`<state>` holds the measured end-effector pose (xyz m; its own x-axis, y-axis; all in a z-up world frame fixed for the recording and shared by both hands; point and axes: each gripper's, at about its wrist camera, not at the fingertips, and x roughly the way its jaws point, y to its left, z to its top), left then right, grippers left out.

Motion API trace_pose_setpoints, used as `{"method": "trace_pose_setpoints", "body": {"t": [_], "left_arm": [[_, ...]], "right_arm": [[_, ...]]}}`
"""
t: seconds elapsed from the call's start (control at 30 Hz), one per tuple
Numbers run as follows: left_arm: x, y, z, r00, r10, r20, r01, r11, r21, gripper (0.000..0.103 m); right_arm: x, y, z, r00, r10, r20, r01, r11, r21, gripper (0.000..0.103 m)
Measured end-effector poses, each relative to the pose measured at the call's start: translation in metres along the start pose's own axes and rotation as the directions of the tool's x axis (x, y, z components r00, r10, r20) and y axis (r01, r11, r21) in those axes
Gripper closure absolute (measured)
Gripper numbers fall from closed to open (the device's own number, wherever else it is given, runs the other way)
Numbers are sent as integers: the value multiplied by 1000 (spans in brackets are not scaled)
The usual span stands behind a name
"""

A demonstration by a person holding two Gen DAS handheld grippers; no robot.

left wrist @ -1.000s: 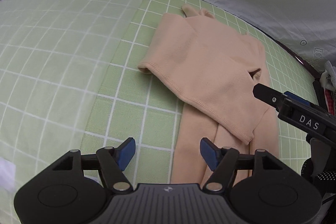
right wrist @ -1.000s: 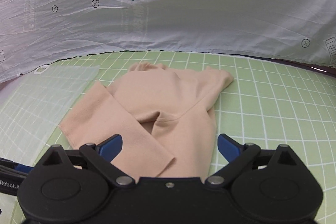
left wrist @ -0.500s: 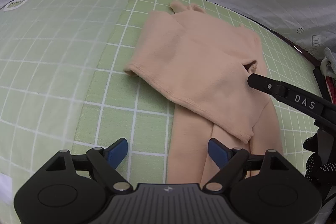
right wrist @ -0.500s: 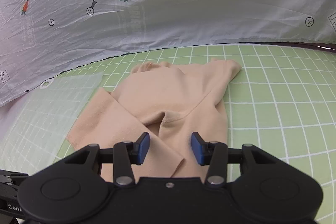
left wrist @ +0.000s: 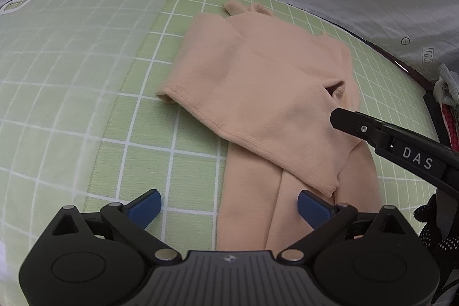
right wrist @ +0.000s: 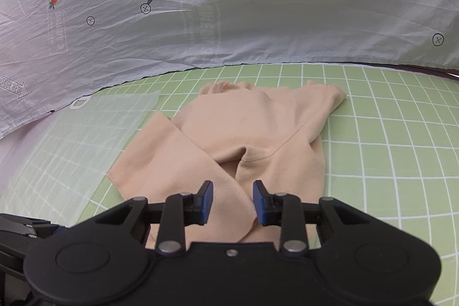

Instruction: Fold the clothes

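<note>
Left wrist view: the left hand-held gripper (left wrist: 228, 207) hangs over the near end of a peach garment (left wrist: 266, 93) lying flat on the green gridded table (left wrist: 143, 134). Its jaws have just been opening and now stand spread wide; the garment's near left edge lies between the blue pads, untouched. One sleeve (left wrist: 229, 93) is folded diagonally across the body. The right hand-held gripper (left wrist: 338, 116) reaches in from the right, above the cloth. A translucent sheet (left wrist: 71, 48) covers the table's left part.

Right wrist view: the right hand-held gripper (right wrist: 233, 201) has just been narrowing its jaws; the pads stand partly closed with a gap, over the garment (right wrist: 252, 134) near the sleeve's lower corner, and whether they press any cloth cannot be told. A printed backdrop (right wrist: 229, 5) hangs behind.

Step in hand, as judged: sleeves are in; the lengthwise fold comes next. It calls for both grippers to pinch the near hem and carry it toward the collar.
</note>
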<state>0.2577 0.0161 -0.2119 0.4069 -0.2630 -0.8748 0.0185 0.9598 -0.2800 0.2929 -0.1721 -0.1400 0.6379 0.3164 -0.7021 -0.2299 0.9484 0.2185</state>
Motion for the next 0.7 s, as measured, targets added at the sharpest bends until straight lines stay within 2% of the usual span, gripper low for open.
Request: {"method": "trace_pose_setpoints", "body": {"t": [0.1,0.13,0.2,0.37,0.47,0.5,0.53,0.63,0.7], "left_arm": [[1,0,-2,1000,-4,1,4,1000,2,1],[1,0,-2,1000,-6,2,6,1000,-1,0],[1,2,-3,1000,-13,7,13,1000,-10,0],[1,4,-4,1000,-25,16,25,999,-30,0],[2,3,-4,1000,-23,19,23,999,-27,0],[3,3,-4,1000,-22,20,22,999,-26,0],[3,3,-4,1000,-21,20,21,999,-23,0],[4,2,-3,1000,-16,17,16,1000,-15,0],[4,1,-4,1000,7,10,-7,1000,-12,0]], "right_arm": [[7,-3,-2,999,11,-30,-10,999,34,69],[8,-3,-3,1000,2,-30,-1,999,39,64],[10,-2,-4,999,-5,-32,6,1000,24,59],[16,4,-6,999,-7,-47,6,999,-38,57],[16,1,-7,998,22,-57,-23,999,-25,78],[15,0,-8,998,31,-51,-32,999,-14,94],[12,-2,-9,997,62,-41,-62,998,-2,99],[2,-7,-9,993,121,-19,-119,990,74,99],[-6,-15,-12,985,172,7,-170,966,196,99]]}}
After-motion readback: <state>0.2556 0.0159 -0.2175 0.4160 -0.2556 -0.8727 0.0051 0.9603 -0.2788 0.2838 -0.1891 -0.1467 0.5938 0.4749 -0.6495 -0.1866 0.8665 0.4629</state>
